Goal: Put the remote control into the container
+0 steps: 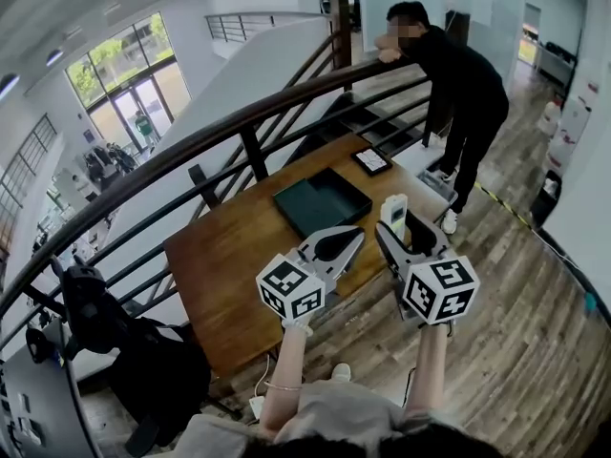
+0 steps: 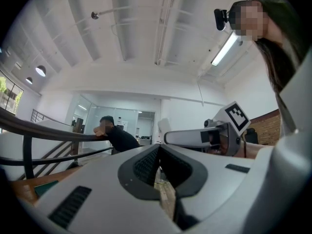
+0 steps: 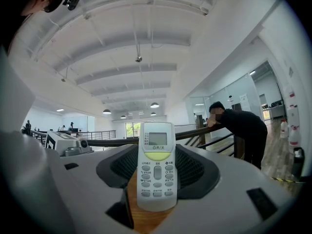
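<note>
Right gripper (image 1: 412, 237) clamps the white plastic remote control (image 3: 156, 165) upright (buttons only show in its own view). Only the head view shows the dark green rectangular container (image 1: 323, 201) on the brown wooden table (image 1: 229, 265). Left gripper (image 2: 158, 172) has its jaws together.

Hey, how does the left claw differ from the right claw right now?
The left claw is shut on nothing, its jaws meeting. The right claw is shut on the remote control, which stands upright in it. In the head view, the left claw lies just in front of the dark container, and the right claw sits off to its right. Both are pale grey and carry marker cubes.
</note>
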{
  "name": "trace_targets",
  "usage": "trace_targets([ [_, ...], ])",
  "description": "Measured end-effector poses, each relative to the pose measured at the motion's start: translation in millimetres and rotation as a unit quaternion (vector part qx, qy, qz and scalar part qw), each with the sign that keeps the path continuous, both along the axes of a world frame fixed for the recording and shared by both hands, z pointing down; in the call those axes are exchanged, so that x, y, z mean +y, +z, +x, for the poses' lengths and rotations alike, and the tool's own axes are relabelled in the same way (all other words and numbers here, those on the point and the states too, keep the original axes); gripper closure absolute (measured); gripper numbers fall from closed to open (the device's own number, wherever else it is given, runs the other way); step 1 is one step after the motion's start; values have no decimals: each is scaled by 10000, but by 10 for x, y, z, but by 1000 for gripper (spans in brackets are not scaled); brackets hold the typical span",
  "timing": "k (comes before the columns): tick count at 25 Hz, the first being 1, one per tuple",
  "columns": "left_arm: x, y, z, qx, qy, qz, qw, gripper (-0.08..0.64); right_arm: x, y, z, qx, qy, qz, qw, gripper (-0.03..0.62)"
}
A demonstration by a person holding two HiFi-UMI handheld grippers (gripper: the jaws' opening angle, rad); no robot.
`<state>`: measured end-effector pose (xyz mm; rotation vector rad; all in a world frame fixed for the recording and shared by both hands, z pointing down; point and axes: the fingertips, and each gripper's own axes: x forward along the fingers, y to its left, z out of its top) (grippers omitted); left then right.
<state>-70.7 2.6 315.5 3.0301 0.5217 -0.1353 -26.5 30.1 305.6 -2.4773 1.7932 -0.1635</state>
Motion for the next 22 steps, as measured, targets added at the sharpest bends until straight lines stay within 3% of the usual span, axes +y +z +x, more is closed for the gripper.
trace_targets([
  [14,-291,101,292,-18,162,-106,9998,556,-302,103,309,-70,144,-80,9998,345],
  [22,-579,200,453,-165,-121,-209,9996,557,-563,192,538,-226,-81,-143,9996,345],
])
